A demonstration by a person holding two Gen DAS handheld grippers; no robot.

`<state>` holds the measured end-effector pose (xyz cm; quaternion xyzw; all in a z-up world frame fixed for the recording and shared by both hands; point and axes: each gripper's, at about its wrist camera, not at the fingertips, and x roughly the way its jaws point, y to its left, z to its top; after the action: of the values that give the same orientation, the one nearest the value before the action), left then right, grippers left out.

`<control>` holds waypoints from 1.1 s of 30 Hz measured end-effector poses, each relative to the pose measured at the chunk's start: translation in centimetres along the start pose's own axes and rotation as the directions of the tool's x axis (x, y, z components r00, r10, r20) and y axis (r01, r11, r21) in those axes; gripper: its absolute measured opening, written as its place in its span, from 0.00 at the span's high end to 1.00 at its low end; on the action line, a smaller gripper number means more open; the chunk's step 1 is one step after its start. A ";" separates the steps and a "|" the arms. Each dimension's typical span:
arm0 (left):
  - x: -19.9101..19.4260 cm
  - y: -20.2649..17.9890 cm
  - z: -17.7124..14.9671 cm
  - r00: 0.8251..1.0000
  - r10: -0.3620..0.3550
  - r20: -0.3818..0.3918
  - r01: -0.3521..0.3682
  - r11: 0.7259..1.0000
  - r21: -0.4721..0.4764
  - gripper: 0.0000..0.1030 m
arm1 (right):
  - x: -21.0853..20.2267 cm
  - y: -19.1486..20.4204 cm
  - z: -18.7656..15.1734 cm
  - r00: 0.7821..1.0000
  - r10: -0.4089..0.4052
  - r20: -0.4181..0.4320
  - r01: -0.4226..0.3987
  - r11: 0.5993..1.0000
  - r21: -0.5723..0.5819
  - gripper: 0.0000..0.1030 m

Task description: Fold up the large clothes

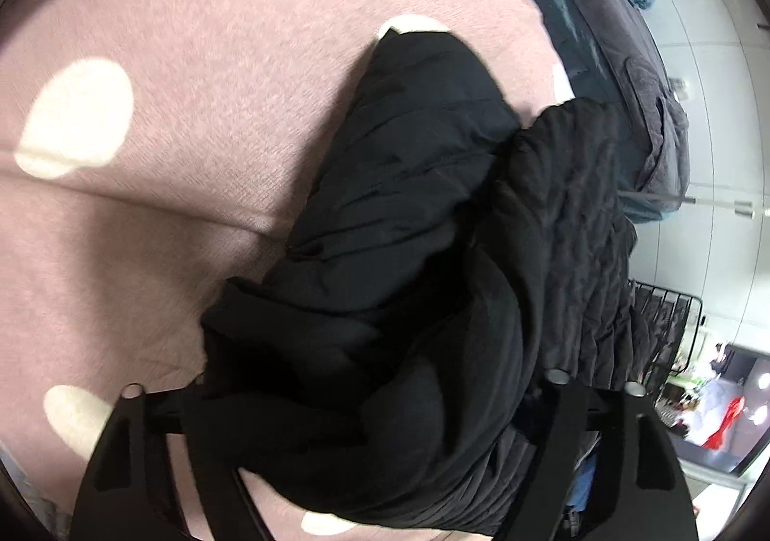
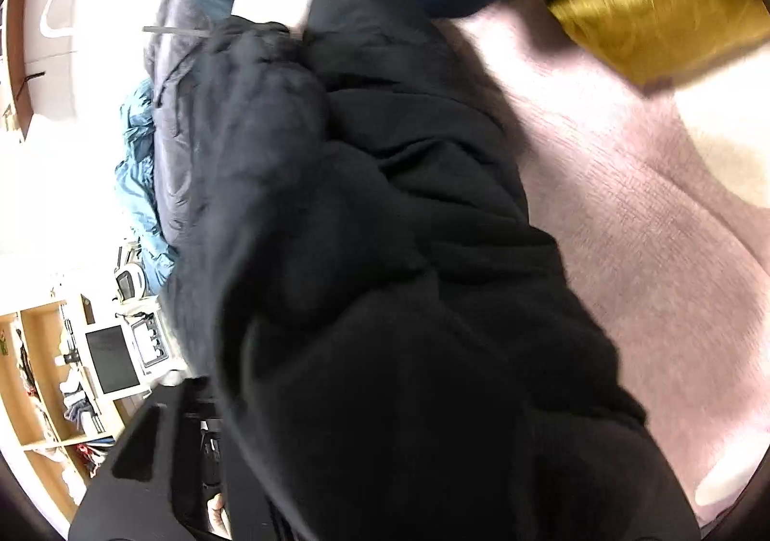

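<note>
Left wrist view: left gripper is pinching bunched black garment above the pink spotted bedcover; the thick wad risks slipping free. Right wrist view: right gripper is smothered by the garment, finger spacing indeterminable; folds may be snagging

The black garment is taken as the landmark. In the left wrist view it is seen from very near, looked at along the left gripper, with the pink dotted cover spread to its left and a grey quilt beyond it on the right. In the right wrist view the same garment is faced just as closely, the pink cover lying to its right. Garment and cover are shared by both views.
</note>
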<state>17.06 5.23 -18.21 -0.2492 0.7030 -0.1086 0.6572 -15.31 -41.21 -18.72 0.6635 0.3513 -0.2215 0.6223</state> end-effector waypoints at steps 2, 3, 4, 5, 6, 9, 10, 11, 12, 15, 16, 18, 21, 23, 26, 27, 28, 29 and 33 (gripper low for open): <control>-1.1 -0.6 -0.5 1.000 -0.002 0.017 0.002 1.000 0.032 0.46 | -0.7 1.6 -0.3 1.000 -0.015 0.013 0.016 0.998 -0.056 0.70; -1.9 -1.0 -0.8 0.999 -0.009 0.031 0.007 0.999 0.051 0.51 | -1.2 3.0 -0.5 0.999 -0.028 0.024 0.030 0.994 -0.103 0.73; -2.5 -1.5 -1.1 0.999 -0.015 0.042 0.012 0.998 0.066 0.54 | -1.6 3.9 -0.8 0.999 -0.043 0.031 0.047 0.989 -0.142 0.74; -3.1 -1.8 -1.3 0.998 -0.018 0.052 0.014 0.997 0.076 0.58 | -2.1 5.4 -1.1 0.997 -0.054 0.048 0.062 0.979 -0.196 0.76; -4.0 -2.4 -1.6 0.997 -0.025 0.067 0.019 0.996 0.091 0.61 | -2.5 6.3 -1.3 0.997 -0.057 0.058 0.068 0.971 -0.229 0.78; -6.6 -4.5 -2.6 0.992 -0.046 0.121 0.027 0.987 0.156 0.66 | -4.7 11.6 -2.4 0.989 -0.077 0.124 0.123 0.899 -0.419 0.81; -7.6 -5.2 -3.0 0.989 -0.054 0.140 0.029 0.984 0.177 0.67 | -5.2 12.9 -2.7 0.988 -0.075 0.137 0.130 0.879 -0.458 0.82; -8.4 -6.0 -3.4 0.986 -0.061 0.156 0.030 0.980 0.195 0.69 | -6.0 14.7 -3.0 0.985 -0.074 0.156 0.144 0.850 -0.506 0.83; -9.5 -7.0 -3.9 0.981 -0.070 0.179 0.029 0.974 0.224 0.70 | -6.8 16.3 -3.2 0.981 -0.071 0.180 0.159 0.822 -0.546 0.83; -12.3 -10.2 -5.7 0.966 -0.105 0.236 0.022 0.945 0.327 0.72 | -9.4 19.6 -2.9 0.973 -0.025 0.231 0.163 0.781 -0.603 0.85; -13.3 -11.5 -6.6 0.959 -0.126 0.255 0.023 0.928 0.371 0.72 | -10.2 20.3 -2.6 0.971 -0.010 0.238 0.157 0.777 -0.609 0.85; -14.7 -13.8 -8.2 0.949 -0.161 0.272 0.028 0.900 0.435 0.72 | -12.4 20.9 -2.4 0.966 0.017 0.259 0.153 0.769 -0.621 0.86; -16.3 -17.6 -10.6 0.937 -0.235 0.258 0.072 0.855 0.514 0.72 | -16.9 21.6 -1.9 0.947 0.053 0.317 0.170 0.754 -0.635 0.86; -16.6 -20.9 -12.7 0.932 -0.281 0.227 0.104 0.809 0.578 0.73 | -20.3 21.1 -0.4 0.929 0.079 0.360 0.180 0.756 -0.629 0.86; -15.1 -26.2 -16.3 0.930 -0.333 0.152 0.157 0.737 0.657 0.73 | -26.5 18.7 1.4 0.892 0.116 0.437 0.181 0.793 -0.581 0.86; -14.5 -27.5 -17.4 0.931 -0.343 0.126 0.172 0.716 0.677 0.73 | -29.1 17.4 2.3 0.870 0.123 0.478 0.192 0.809 -0.556 0.86; -13.6 -29.4 -18.6 0.932 -0.351 0.094 0.190 0.690 0.699 0.73 | -31.6 15.6 2.7 0.852 0.122 0.509 0.201 0.822 -0.533 0.86; -12.4 -31.7 -20.6 0.931 -0.363 0.045 0.219 0.654 0.724 0.73 | -33.9 14.1 3.6 0.831 0.120 0.543 0.207 0.839 -0.503 0.86; -7.7 -38.6 -27.3 0.927 -0.358 -0.111 0.298 0.526 0.796 0.72 | -42.3 7.9 6.7 0.739 0.070 0.671 0.253 0.893 -0.372 0.86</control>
<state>-1.49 -28.64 10.16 -0.0582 0.4963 -0.5256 0.6886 -36.24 -55.66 16.65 0.3629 0.1787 -0.3903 0.8271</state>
